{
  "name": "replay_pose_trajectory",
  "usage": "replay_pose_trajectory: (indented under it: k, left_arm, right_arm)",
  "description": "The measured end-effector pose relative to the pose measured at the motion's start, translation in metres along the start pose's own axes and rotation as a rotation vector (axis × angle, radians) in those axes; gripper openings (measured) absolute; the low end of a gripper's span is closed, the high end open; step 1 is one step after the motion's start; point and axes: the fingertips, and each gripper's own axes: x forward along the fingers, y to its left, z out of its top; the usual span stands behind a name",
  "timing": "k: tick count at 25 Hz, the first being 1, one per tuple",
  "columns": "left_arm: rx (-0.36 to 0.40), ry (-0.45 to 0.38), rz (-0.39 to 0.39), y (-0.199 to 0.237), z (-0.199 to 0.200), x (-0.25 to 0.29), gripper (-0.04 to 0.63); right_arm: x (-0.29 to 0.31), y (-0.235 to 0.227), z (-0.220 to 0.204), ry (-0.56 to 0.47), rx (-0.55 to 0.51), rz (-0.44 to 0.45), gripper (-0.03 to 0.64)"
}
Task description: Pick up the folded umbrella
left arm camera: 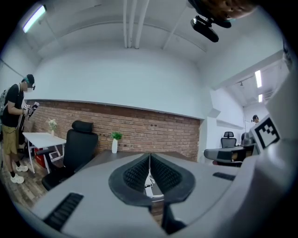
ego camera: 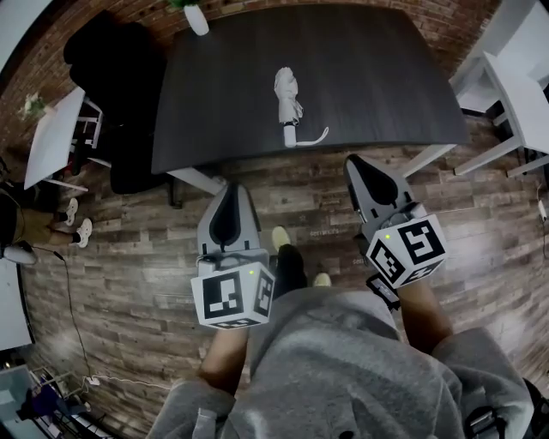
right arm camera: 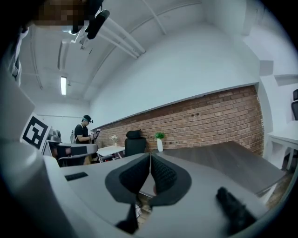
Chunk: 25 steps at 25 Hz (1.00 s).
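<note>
The task is at its very beginning, I judge: the approach. The folded umbrella point(ego camera: 289, 99) lies untouched on the dark table point(ego camera: 386, 77), close to the front edge, with its handle end turned toward the person and a white strap curling off to the right. The left gripper point(ego camera: 229, 193) and the right gripper point(ego camera: 358, 167) both hang over the wooden floor point(ego camera: 129, 257), short of the table edge. Each has its jaws pressed together with nothing between the pads, as each gripper's own view shows plainly. In the left gripper view the umbrella appears small, just under the closed tips, so this gripper seems to be lined up with it. The next move calls for bringing one gripper forward over the table edge, spreading its jaws, and lowering them across the umbrella's body before closing. Because the umbrella lies flat, the lower jaw will need to come very near to the tabletop. I see nothing between the grippers and the umbrella except the table edge itself. A white vase point(ego camera: 196, 17) with a plant stands at the far left corner, well apart. A black chair point(ego camera: 116, 60) stands to the left of the table, and a small white table point(ego camera: 51, 137) beside it. Another person point(left arm camera: 11, 125) stands farther off.
</note>
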Motion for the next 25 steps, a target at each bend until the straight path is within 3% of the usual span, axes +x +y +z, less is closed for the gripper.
replay_pose_trajectory:
  k: [25]
  left_arm:
    - [-0.025, 0.054, -0.040, 0.079, 0.008, 0.116, 0.021]
  right_arm:
    - [0.134, -0.022, 0.010, 0.050, 0.027, -0.052, 0.023]
